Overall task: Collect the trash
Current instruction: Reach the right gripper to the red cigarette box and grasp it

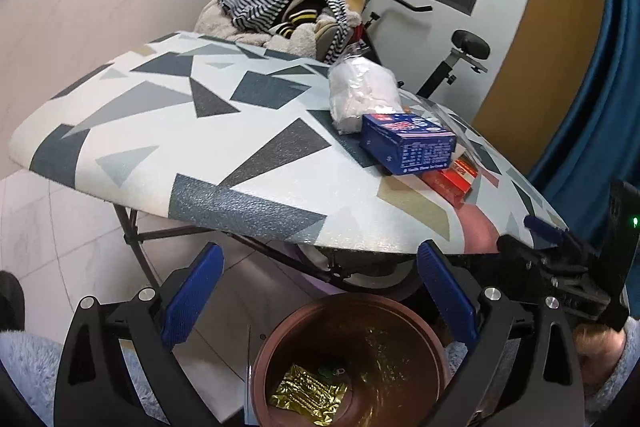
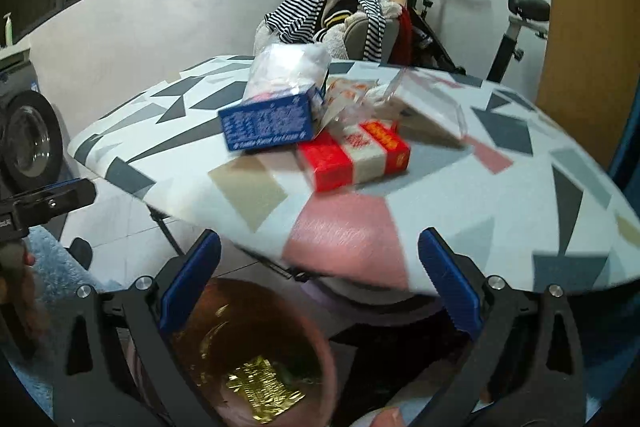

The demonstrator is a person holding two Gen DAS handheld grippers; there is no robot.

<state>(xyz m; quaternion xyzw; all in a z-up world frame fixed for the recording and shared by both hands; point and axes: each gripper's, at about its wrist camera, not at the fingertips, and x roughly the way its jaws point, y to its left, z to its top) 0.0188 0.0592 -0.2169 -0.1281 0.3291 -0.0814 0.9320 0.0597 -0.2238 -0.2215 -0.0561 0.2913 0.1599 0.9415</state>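
1. Left claw [image 1: 320, 291]: fingers spread wide, nothing between them; ribbed blue pads [image 1: 194, 297] on black arms.
2. Right claw [image 2: 320, 279]: also wide apart, holding nothing; same blue ribbed pads [image 2: 448, 281].
3. Brown round bin [image 1: 280, 339] sits on the floor below both claws, smooth glossy wall; crinkled gold foil wrapper [image 1: 306, 393] lies at its bottom.
4. Desk [image 1: 132, 131] just beyond the bin: rounded edge, grainy white cover with grey, dark blue, tan and pink triangles and quadrilaterals; thin dark metal legs under it.
5. On the desk, trash clustered toward the right side: blue cardboard box [image 1: 408, 143] with white print leans on a flat red-and-white box [image 2: 354, 155]; touching behind, a clear plastic bag [image 1: 362, 95] of white fluffy stuff; clear crumpled film [image 2: 424, 99] beside them.
6. Farther: heap of clothes [image 1: 280, 7], striped knit over fuzzy beige fabric.
7. Exercise bike [image 2: 520, 11] by the white wall, dark window above.
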